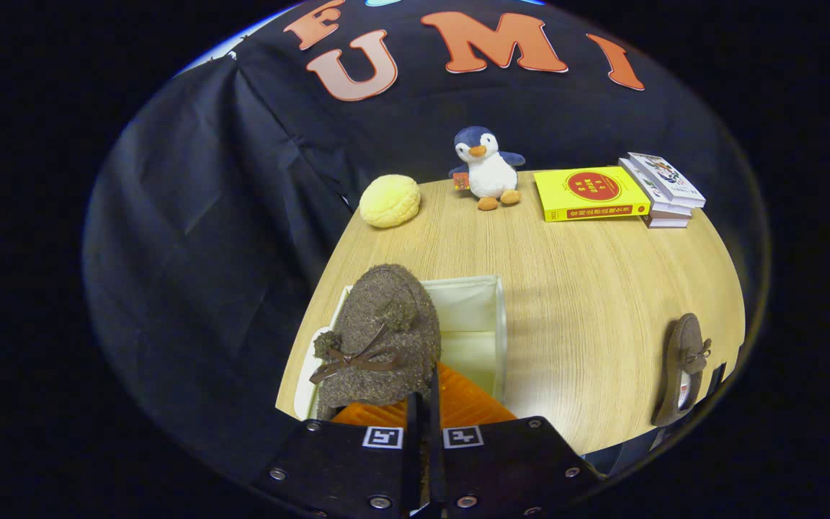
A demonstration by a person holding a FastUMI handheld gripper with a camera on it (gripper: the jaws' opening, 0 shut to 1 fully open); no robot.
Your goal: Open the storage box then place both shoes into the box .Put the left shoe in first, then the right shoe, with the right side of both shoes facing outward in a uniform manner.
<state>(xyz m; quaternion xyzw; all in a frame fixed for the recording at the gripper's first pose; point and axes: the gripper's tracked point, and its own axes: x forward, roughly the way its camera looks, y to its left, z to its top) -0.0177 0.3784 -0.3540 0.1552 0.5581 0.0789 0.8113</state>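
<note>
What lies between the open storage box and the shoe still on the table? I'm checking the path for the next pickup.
In the gripper view, only bare wooden tabletop separates the storage box from the second brown shoe; the hand-held gripper holds the first shoe.

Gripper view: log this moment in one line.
gripper: shut on brown shoe | shoe: over open storage box | second shoe: on table

Claw [424, 411] clamped on shoe [379, 339].

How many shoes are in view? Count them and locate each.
2. One shoe is pinched in the gripper over the open storage box; the other shoe lies on the table.
</note>
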